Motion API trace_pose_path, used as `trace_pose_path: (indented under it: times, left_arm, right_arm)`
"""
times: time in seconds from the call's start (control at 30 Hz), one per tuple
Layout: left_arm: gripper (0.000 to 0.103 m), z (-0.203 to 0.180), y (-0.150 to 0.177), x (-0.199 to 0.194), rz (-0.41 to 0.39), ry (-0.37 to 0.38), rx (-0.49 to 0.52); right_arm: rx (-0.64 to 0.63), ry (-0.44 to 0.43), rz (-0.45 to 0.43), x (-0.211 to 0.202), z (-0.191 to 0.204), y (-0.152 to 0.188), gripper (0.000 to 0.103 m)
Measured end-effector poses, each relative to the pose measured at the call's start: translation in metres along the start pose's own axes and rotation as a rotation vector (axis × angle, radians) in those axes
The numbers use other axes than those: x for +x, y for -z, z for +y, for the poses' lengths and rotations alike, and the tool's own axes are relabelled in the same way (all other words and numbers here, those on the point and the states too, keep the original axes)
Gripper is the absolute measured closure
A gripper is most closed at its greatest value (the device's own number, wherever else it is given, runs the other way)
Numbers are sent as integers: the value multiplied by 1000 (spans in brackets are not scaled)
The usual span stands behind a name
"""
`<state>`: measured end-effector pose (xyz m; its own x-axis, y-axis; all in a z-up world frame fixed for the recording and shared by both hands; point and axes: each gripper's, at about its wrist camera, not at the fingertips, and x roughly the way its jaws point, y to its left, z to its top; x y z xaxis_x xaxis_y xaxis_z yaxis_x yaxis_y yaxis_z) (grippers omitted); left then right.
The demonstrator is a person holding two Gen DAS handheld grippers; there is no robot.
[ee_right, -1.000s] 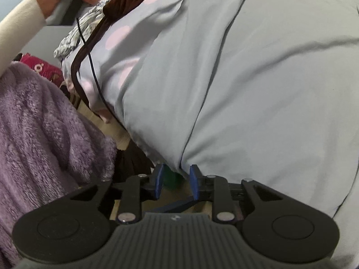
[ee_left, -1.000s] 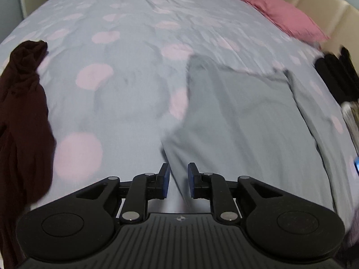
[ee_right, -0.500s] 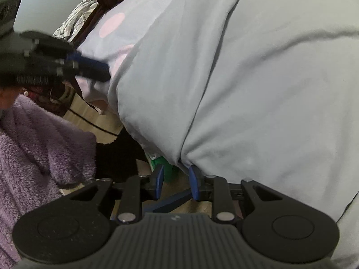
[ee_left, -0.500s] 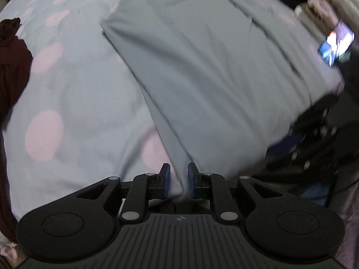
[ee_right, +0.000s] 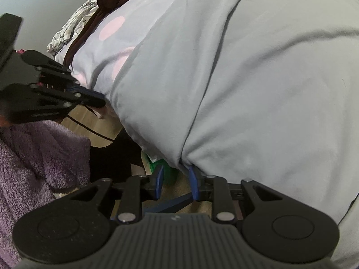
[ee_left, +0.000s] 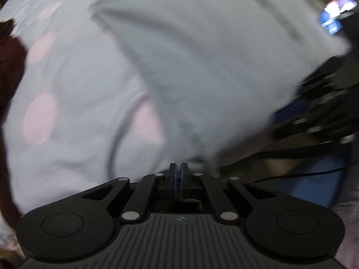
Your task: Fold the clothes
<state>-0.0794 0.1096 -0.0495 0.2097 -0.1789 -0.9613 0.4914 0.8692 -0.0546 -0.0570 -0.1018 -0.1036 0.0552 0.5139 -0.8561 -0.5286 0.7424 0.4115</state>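
A grey garment (ee_left: 202,56) lies spread on the bed and hangs over its near edge; it fills the right wrist view (ee_right: 269,89). My left gripper (ee_left: 178,168) is shut at the garment's near-left edge; whether cloth is pinched is hidden by blur. It also shows in the right wrist view (ee_right: 98,97) at the garment's left corner. My right gripper (ee_right: 176,179) is open, its right finger touching the hanging hem, the left finger clear of it.
The duvet (ee_left: 67,89) is grey with pink dots. A dark maroon garment (ee_left: 9,67) lies at the left edge. A purple fleece sleeve (ee_right: 33,157) and wooden floor (ee_right: 89,121) are below the bed. A lit screen (ee_left: 334,18) sits at far right.
My left gripper swung down from over the bed to the garment's near-left edge and closed its jaws. My right gripper stayed open at the hanging hem.
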Motion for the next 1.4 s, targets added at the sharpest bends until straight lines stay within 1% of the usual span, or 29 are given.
trace_pose_path:
  times: [0.03, 0.07, 0.13, 0.17, 0.2, 0.3, 0.33, 0.37, 0.43, 0.5, 0.57, 0.63, 0.73, 0.8, 0.93, 1.03, 1.13, 1.17, 1.23, 1.27, 1.33, 1.4]
  left_arm:
    - [103, -5, 0, -4, -23, 22, 18]
    - [102, -11, -1, -3, -29, 23, 44]
    - [100, -19, -4, 4, -40, -1, 83]
    - [99, -21, -4, 11, -28, 1, 91]
    - [94, -23, -5, 17, -16, 2, 98]
    - [93, -28, -1, 30, 4, 3, 120]
    - [93, -29, -1, 32, 7, 5, 126]
    - [93, -28, 0, 33, 11, 15, 119]
    - [103, -24, 2, 28, 14, 28, 99]
    - [103, -20, 4, 18, 15, 34, 75]
    - [103, -15, 6, 8, 16, 41, 51]
    - [103, -11, 8, -2, 17, 48, 27]
    - [103, -4, 12, -17, 18, 58, -10]
    - [103, 0, 14, -27, 20, 63, -33]
    - [103, 0, 14, -26, 54, 56, -36]
    - [103, -5, 12, -15, 83, 47, -39]
    - [103, -2, 11, -5, 100, 27, -76]
    - [103, 1, 10, -5, 97, 27, -91]
    - [103, 6, 9, -7, 90, 29, -122]
    - [103, 9, 7, -10, 75, 32, -132]
    - [103, 14, 3, -17, 44, 37, -153]
    - [103, 20, -7, -22, 14, 26, -165]
  right_arm:
    - [-5, 0, -2, 0, 0, 0, 74]
    - [-15, 1, -2, 1, 1, 0, 74]
    - [-28, 2, -3, 3, 2, 0, 74]
    - [-34, 1, -4, 4, 2, 0, 74]
    - [-40, 0, -6, 5, 3, 0, 74]
    - [-46, -6, -8, 7, 4, -1, 74]
    - [-47, -8, -8, 8, 4, -2, 77]
    - [-43, -10, -7, 10, 4, -2, 80]
    - [-45, -20, -1, 11, 5, -4, 101]
    - [-47, -30, 5, 12, 6, -5, 101]
    - [-34, -73, -2, 5, 8, -6, 101]
    - [-21, -137, -10, -4, 10, -6, 101]
    - [-7, -196, -11, -10, 13, -6, 102]
    - [-3, -216, -2, -8, 16, -6, 102]
    - [-10, -254, 28, -1, 23, -6, 102]
    - [-32, -228, 37, 4, 27, -8, 102]
    - [-25, -196, 49, 14, 26, -10, 102]
    - [-23, -183, 53, 17, 25, -11, 102]
    - [-18, -157, 60, 24, 23, -13, 97]
    - [-16, -144, 64, 27, 23, -13, 97]
    - [-21, -122, 52, 23, 21, -14, 96]
    - [-34, -97, 32, 16, 21, -16, 94]
